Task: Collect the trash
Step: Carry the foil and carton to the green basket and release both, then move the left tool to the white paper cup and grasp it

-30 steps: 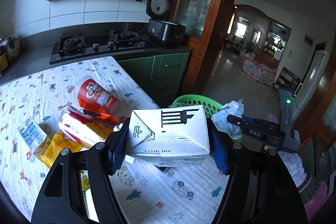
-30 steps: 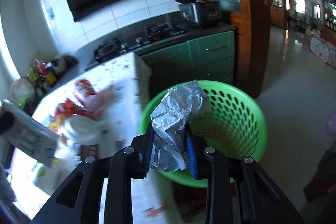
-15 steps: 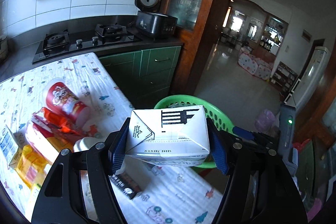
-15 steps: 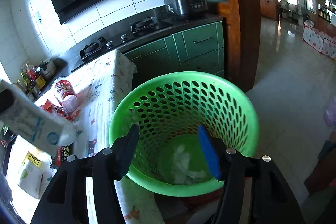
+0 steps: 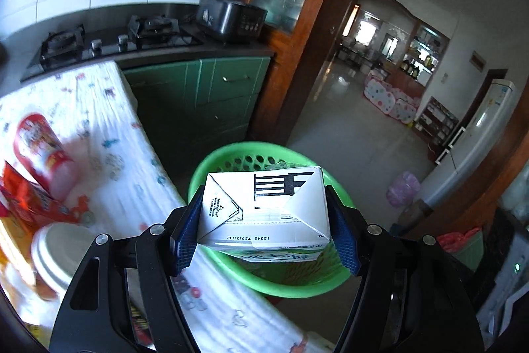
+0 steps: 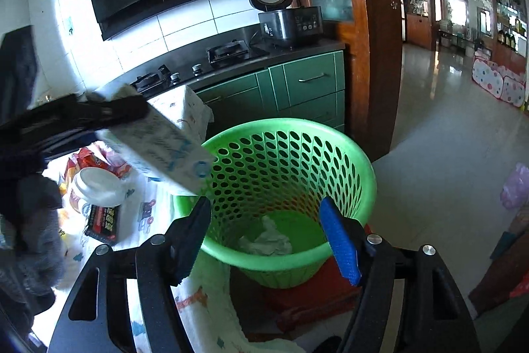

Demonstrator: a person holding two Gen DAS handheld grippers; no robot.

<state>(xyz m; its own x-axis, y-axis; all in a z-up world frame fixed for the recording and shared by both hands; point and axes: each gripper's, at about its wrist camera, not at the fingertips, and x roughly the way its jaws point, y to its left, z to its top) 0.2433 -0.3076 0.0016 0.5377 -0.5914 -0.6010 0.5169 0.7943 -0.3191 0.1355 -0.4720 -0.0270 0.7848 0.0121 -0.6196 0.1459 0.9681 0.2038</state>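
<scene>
Now left gripper (image 5: 264,222) clamps a white carton (image 5: 264,207) above the green basket (image 6: 357,154). Right gripper (image 6: 269,237) empty, jaws opening over the basket; crumpled wrapper (image 6: 267,240) lies inside.

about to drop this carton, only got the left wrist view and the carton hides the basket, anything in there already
Observer: Yes, crumpled white paper lies on the bottom of the green basket.
Operator: is the right hand-held gripper clear of it
Observer: The right hand-held gripper hangs over the basket's near rim, jaws opening, nothing between them.
Operator: is my carton over the opening
Observer: Only its far end: the carton in the left hand-held gripper overlaps the basket's left rim.
</scene>
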